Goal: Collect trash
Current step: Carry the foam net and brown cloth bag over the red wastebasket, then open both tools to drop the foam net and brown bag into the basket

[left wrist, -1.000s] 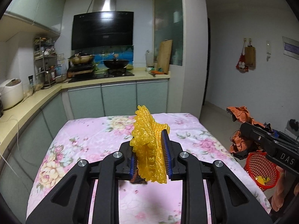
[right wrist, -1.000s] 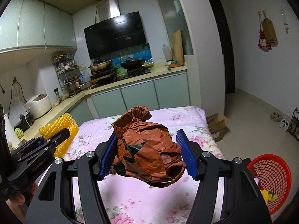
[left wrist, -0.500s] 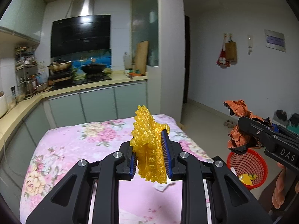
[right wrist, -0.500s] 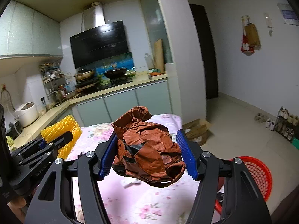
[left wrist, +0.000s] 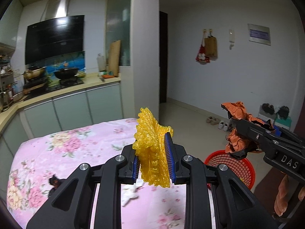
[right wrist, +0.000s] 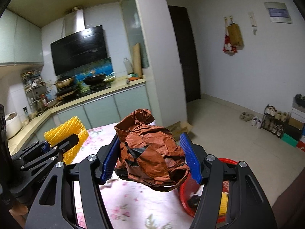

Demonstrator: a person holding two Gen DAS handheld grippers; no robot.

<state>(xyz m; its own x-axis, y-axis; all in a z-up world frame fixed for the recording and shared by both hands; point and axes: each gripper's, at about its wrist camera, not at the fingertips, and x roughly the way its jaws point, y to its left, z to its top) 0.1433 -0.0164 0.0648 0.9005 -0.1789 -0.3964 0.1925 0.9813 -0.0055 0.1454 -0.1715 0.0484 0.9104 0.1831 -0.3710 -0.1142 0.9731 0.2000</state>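
My left gripper (left wrist: pixel 152 164) is shut on a yellow foam net (left wrist: pixel 152 143) and holds it above the floral table. It also shows in the right wrist view (right wrist: pixel 66 139). My right gripper (right wrist: pixel 150 160) is shut on a crumpled brown paper bag (right wrist: pixel 150 150), held above a red mesh basket (right wrist: pixel 185 196) on the floor past the table's right edge. In the left wrist view the bag (left wrist: pixel 238 143) hangs over the basket (left wrist: pixel 236 168). The basket holds some yellow and dark trash.
The table (left wrist: pixel 76 145) has a pink floral cloth, with white scraps (left wrist: pixel 131 192) and a small dark piece (left wrist: pixel 54 181) on it. Kitchen counter (left wrist: pixel 66 93) behind, shoes and a shoe rack (right wrist: pixel 272 122) by the right wall, a cardboard box (right wrist: pixel 181 127) on the floor.
Both grippers have swung right with their loads, away from the kitchen. The brown bag is now over the red basket, which has come closer in both views.
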